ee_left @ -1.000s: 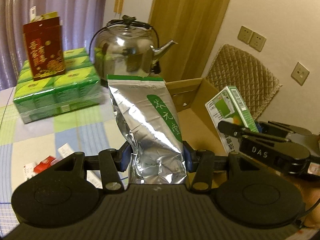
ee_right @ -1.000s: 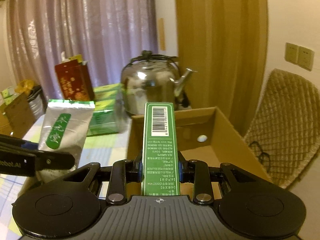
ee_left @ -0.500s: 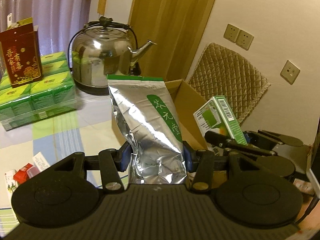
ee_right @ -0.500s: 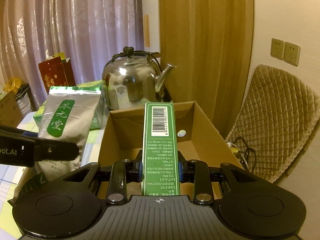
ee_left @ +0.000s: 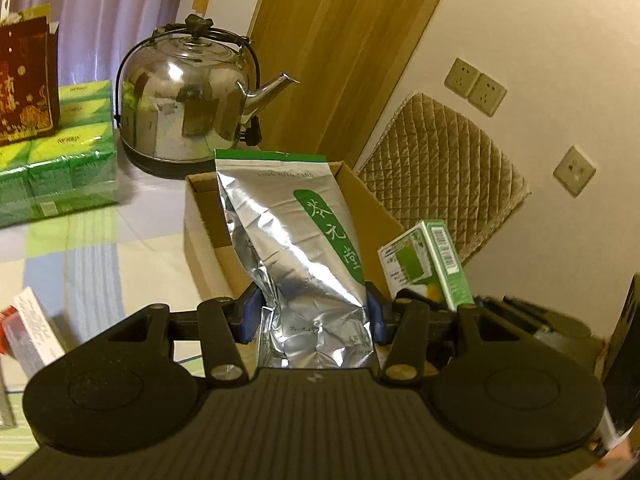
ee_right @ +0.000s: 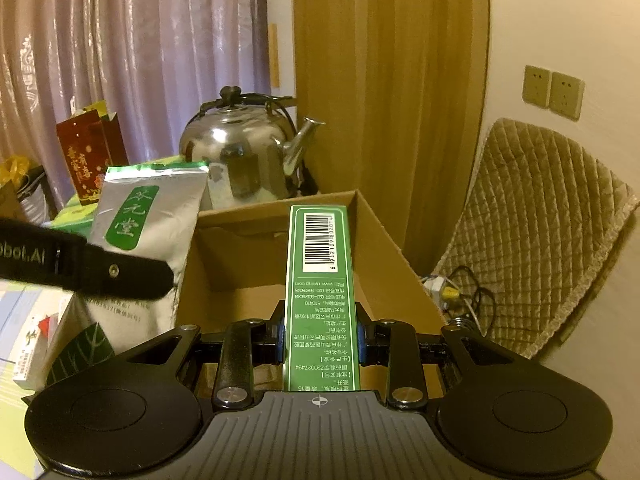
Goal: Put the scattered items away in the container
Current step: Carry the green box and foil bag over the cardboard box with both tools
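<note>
We are clamping the foil pouch (ee_left: 296, 248) in the left gripper (ee_left: 312, 316) and the green carton (ee_right: 320, 288) in the right gripper (ee_right: 320, 338), risking a collision between them over the cardboard box (ee_right: 384, 248).

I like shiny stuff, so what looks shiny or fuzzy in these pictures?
Left wrist view: bright glints on the round steel kettle and crinkled silver foil pouch; the right edge is smeared. Right wrist view: sharper, walls bend, the narrow green barcode box reads clearly.

Cardboard box (ee_right: 224, 264) interior open; kettle (ee_right: 240, 152) stands behind.
</note>
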`<action>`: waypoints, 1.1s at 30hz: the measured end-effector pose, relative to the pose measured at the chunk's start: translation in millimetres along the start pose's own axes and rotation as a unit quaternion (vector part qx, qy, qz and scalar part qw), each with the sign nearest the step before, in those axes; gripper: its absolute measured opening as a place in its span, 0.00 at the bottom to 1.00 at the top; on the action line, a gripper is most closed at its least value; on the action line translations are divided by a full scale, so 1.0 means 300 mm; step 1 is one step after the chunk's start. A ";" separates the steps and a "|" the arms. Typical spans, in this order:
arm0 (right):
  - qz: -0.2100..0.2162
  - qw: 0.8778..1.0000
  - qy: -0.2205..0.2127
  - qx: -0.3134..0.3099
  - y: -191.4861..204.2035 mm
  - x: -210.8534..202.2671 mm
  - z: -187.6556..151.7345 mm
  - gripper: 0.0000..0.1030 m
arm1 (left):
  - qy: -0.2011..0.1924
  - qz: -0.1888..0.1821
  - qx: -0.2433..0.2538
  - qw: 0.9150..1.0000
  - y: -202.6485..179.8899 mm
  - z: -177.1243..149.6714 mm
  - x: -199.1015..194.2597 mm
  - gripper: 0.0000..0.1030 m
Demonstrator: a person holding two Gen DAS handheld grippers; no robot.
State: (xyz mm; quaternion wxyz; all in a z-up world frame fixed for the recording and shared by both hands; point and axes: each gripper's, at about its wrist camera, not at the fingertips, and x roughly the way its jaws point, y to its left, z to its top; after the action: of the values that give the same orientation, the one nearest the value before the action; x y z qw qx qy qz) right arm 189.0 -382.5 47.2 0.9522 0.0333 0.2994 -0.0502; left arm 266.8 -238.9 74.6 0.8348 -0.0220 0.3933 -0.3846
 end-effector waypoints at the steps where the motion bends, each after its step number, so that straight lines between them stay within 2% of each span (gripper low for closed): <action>1: 0.000 1.000 0.000 -0.002 -0.003 0.000 -0.001 0.27 | 0.000 -0.002 -0.002 1.000 -0.005 0.002 0.007 0.44; 11: 0.014 1.000 0.019 -0.012 -0.047 0.038 -0.027 0.27 | 0.016 -0.004 -0.034 0.999 -0.034 -0.014 0.089 0.44; 33: 0.026 0.998 0.053 -0.023 -0.075 0.092 -0.056 0.27 | 0.051 0.006 -0.059 0.997 -0.033 -0.063 0.186 0.44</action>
State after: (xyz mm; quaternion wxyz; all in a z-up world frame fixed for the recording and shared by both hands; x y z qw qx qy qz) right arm 199.4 -405.4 17.0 0.9365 0.0212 0.3497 -0.0170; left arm 269.8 -277.7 29.4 0.8134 -0.0493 0.4574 -0.3559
